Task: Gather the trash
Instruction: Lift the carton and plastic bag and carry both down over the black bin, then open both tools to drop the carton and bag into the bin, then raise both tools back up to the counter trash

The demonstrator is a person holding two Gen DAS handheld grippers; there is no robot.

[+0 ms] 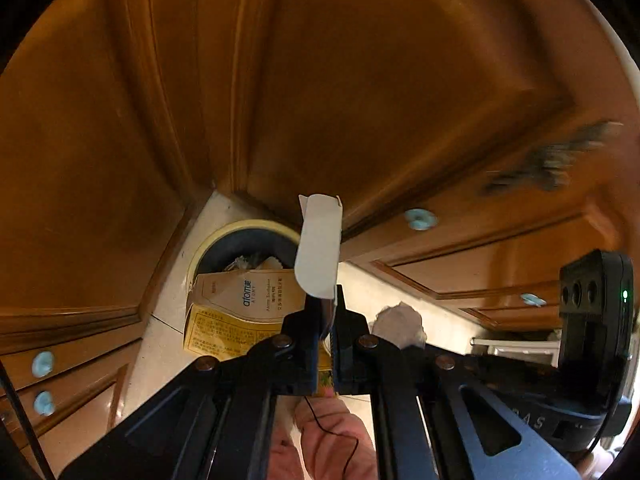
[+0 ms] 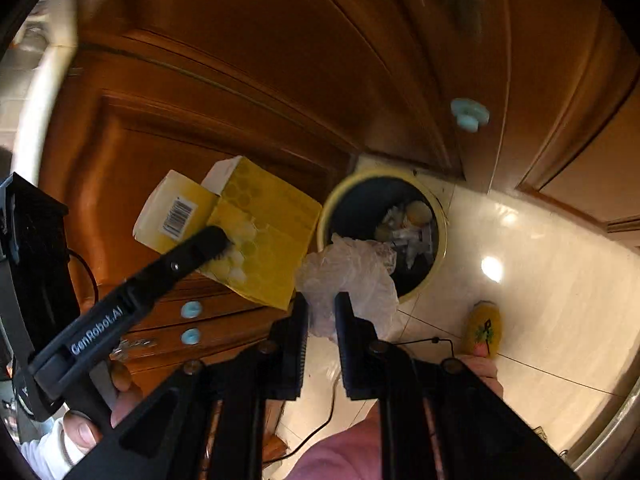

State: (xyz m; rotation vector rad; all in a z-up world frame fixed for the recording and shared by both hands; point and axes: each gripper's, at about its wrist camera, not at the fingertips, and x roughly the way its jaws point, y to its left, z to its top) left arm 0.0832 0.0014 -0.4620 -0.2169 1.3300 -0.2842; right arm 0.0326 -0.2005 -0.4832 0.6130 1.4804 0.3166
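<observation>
Left wrist view. We note the left gripper (image 1: 329, 300) with its black jaws clamped tight on a flattened yellow cardboard box with a white flap (image 1: 256, 304); the white flap stands up beyond the fingertips and the printed panel spreads to the left. Directly beyond it stands a round waste bin with a cream rim and dark liner (image 1: 224, 240), set on pale glossy floor tiles (image 1: 160, 344) in the corner where two runs of brown wooden cabinet doors (image 1: 360, 80) meet. Pale blue round knobs (image 1: 420, 219) sit on the doors. To the right we see a crumpled white plastic wrapper (image 1: 400, 322) and the body of the other gripper at the frame's right edge. A hand and a pink sleeve show under the jaws.

Right wrist view. The right gripper (image 2: 321, 312) is nearly closed, its jaws pinching the crumpled white plastic wrapper (image 2: 348, 276), which hangs over the near rim of the waste bin (image 2: 438, 216). The bin already holds mixed paper and wrapper waste. At left, the left gripper (image 2: 218, 242) holds the yellow box (image 2: 264, 220) beside the bin's left rim, in front of the cabinet doors (image 2: 200, 100); a barcode shows on the box's pale end. The floor tiles (image 2: 540, 280) are cream, glossy and carry bright light reflections. A yellow slipper (image 2: 484, 328) rests on the tiles at the right. Motion blur softens the upper cabinet detail.
</observation>
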